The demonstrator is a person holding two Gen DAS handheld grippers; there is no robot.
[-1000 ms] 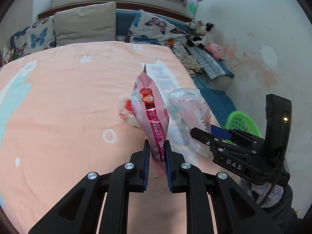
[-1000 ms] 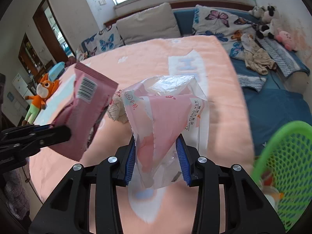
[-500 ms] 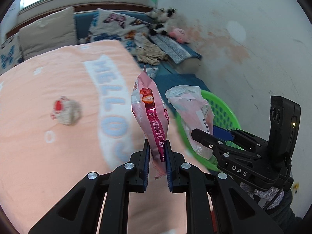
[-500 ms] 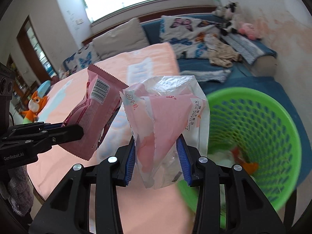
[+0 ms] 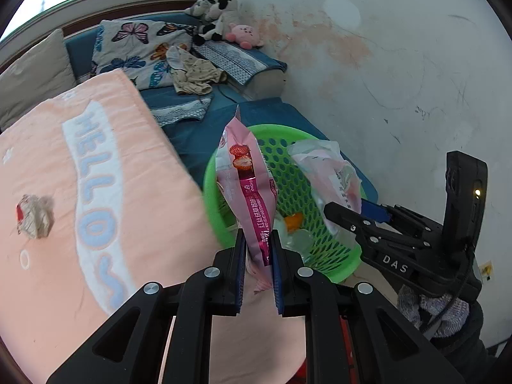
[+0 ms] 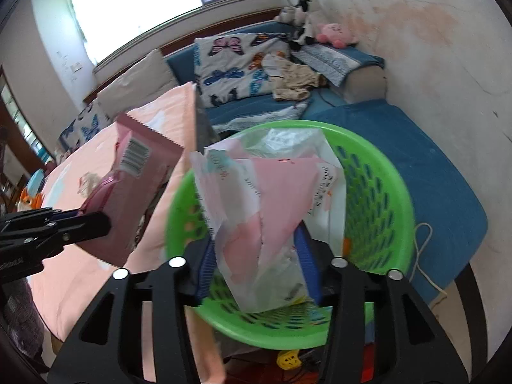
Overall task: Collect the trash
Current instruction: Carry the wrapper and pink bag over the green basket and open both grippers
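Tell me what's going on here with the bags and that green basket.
A person is clearing trash off a bed with a tool in each hand. The left tool is clamped on a pink strawberry snack wrapper. The right tool holds a clear-and-pink plastic bag over the green basket; its jaws have just been opening with the bag between them. A crumpled wrapper lies on the peach blanket.

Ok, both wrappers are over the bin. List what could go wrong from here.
1. The right gripper has just been opening; its crumpled plastic bag hangs over the green basket but could snag on a finger.
2. The left gripper clamps the pink strawberry snack packet near the basket's bed-side rim; released there, it may miss.
3. The crumpled wrapper on the peach blanket could be forgotten.
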